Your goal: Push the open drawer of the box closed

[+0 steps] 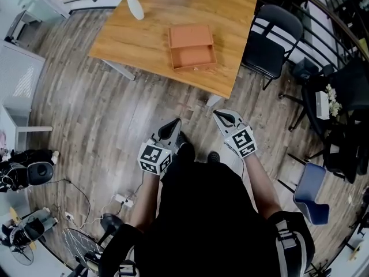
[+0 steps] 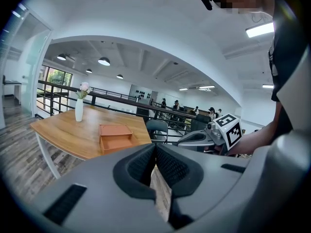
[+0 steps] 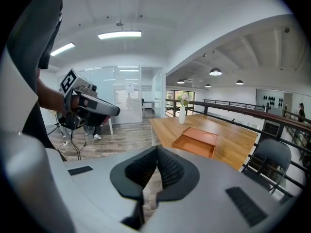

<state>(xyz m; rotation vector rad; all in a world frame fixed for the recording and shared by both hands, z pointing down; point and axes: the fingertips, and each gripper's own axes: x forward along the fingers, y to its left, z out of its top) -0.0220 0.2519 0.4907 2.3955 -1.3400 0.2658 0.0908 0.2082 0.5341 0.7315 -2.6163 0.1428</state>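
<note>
The box (image 1: pixel 190 37) has its drawer (image 1: pixel 194 57) open, empty; left tongs (image 1: pixel 174 122) and right tongs (image 1: pixel 217 114) closed.

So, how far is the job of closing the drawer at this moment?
Done: nothing yet. The drawer of the orange box is pulled out on the table.
In hand: nothing. The left tool and right tool are over the floor, short of the table, jaws together and empty.
Left: reach the drawer front and push it in.
</note>
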